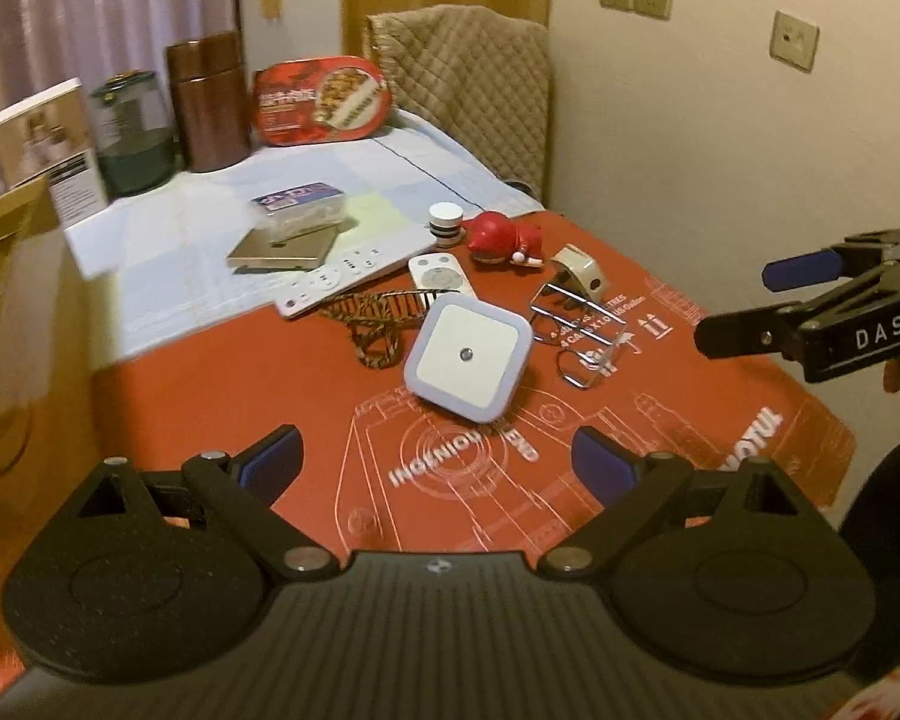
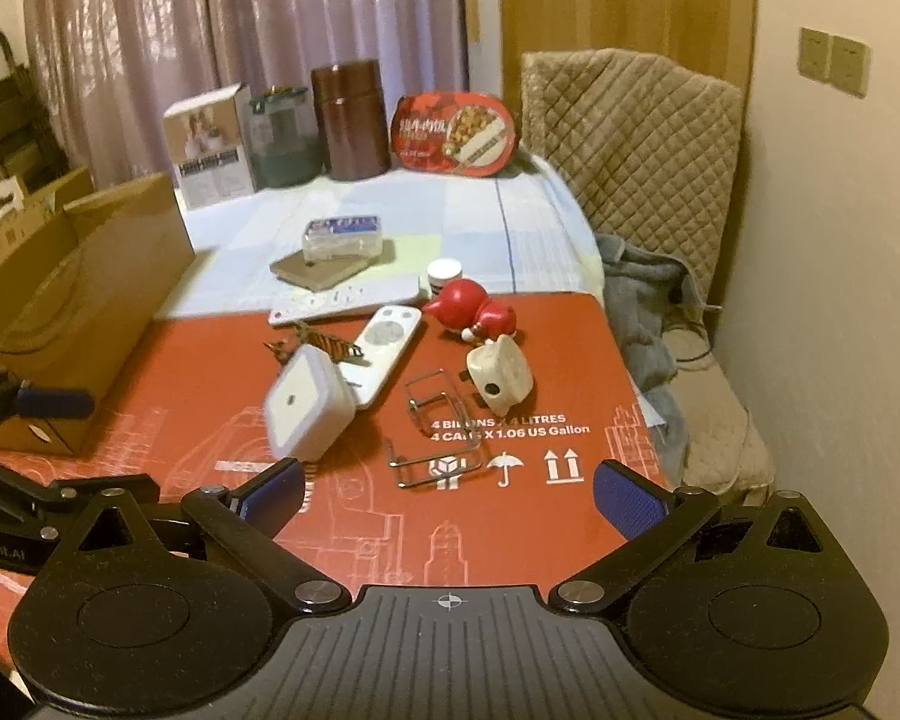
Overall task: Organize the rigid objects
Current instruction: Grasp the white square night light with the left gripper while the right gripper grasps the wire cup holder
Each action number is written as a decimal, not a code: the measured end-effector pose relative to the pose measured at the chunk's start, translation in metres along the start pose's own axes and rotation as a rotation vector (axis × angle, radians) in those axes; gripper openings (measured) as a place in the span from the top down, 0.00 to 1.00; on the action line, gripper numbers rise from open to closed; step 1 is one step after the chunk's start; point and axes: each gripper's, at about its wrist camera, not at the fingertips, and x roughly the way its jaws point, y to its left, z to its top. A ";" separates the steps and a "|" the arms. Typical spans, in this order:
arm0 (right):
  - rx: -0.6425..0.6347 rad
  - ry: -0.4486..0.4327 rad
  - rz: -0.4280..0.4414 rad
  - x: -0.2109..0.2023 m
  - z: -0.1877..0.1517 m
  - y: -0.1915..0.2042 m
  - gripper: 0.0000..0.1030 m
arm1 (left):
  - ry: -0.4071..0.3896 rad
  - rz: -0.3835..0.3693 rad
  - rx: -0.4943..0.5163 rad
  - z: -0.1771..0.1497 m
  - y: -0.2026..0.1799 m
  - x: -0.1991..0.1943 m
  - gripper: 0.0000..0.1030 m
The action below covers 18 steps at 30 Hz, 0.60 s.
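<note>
On the red mat lies a square white night light, just ahead of my open, empty left gripper. Beyond it are a striped ribbon, a short white remote and a long one. A bent wire rack, a cream plug, a red figurine and a small white jar sit to the right. My right gripper hovers open near the wire rack, holding nothing.
A clear plastic box rests on a tan square pad on the pale cloth behind. A brown canister, a green jar, a white carton and a red food tray line the back. A cardboard box flanks the left, a quilted chair the right.
</note>
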 end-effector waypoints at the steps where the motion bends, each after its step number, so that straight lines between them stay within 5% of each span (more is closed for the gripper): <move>1: 0.003 0.022 0.011 0.007 0.002 -0.003 0.03 | 0.004 0.005 0.018 0.002 0.001 0.007 0.09; 13: -0.128 0.091 0.016 0.051 0.020 -0.017 0.03 | -0.002 -0.132 0.211 0.027 -0.009 0.079 0.16; 18: -0.137 0.109 0.019 0.062 0.020 -0.022 0.03 | 0.017 -0.152 0.228 0.031 -0.006 0.101 0.29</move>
